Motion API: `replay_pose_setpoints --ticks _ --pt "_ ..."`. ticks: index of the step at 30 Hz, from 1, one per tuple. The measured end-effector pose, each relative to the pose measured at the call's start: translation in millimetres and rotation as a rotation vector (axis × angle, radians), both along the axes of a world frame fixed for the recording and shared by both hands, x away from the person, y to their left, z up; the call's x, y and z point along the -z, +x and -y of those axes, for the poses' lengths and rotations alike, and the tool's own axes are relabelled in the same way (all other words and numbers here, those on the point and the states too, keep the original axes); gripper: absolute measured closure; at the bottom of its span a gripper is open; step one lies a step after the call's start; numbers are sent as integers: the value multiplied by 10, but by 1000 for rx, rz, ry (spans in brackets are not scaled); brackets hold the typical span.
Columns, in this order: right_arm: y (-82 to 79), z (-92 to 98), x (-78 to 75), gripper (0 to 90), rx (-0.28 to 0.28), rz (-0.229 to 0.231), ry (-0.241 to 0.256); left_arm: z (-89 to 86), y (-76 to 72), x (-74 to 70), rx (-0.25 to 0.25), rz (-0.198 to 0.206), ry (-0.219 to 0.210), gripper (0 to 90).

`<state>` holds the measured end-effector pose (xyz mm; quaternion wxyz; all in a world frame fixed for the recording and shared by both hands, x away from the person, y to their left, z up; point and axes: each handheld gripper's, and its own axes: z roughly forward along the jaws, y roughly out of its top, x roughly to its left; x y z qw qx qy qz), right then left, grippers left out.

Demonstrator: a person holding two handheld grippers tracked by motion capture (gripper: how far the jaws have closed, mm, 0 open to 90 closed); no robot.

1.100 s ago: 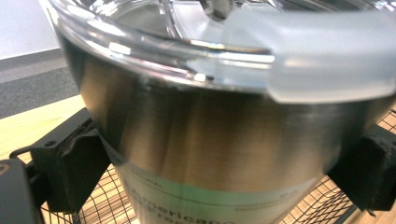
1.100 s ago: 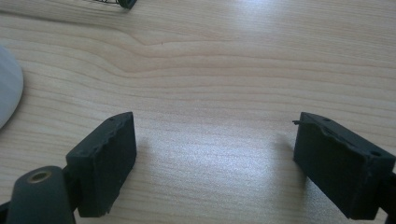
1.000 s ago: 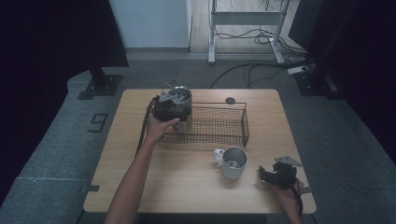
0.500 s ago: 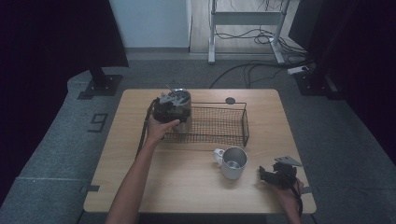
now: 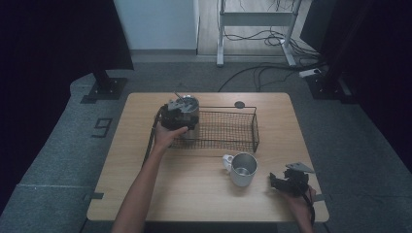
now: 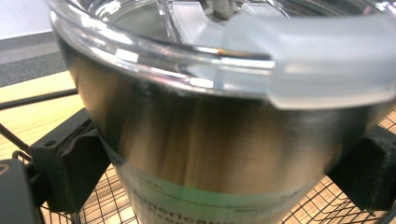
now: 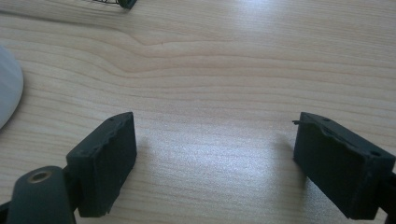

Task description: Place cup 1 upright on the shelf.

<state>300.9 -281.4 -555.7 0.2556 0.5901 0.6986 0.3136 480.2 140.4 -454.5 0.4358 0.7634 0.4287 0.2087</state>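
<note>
The left gripper (image 5: pixel 179 115) clamps a steel tumbler (image 6: pixel 219 140) with a clear lid (image 6: pixel 261 46) at the left end of a black wire basket (image 5: pixel 228 131) on the wooden table (image 5: pixel 145 194); the tumbler's printed label is cut off and partly unreadable. The right gripper (image 7: pixel 217 163) rests wide open and empty near the table's front right corner, beside a metal mug (image 5: pixel 241 169).

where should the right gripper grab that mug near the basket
Take the mug across its rim and wall on the side facing the right gripper. It stands upright and open-topped, and its handle points left, away from that gripper, whose fingers are already spread wide.
</note>
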Motion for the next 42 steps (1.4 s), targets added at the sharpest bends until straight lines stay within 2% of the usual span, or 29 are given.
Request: replay_pose_setpoints --ticks 22,32,42 --pt "0 0 0 129 0 0 0 65 21 133 -7 -23 27 42" --pt "0 0 0 129 0 0 0 69 -17 153 -10 -22 22 39" --pt "0 -1 0 129 0 0 0 72 -46 159 -5 -26 36 35"
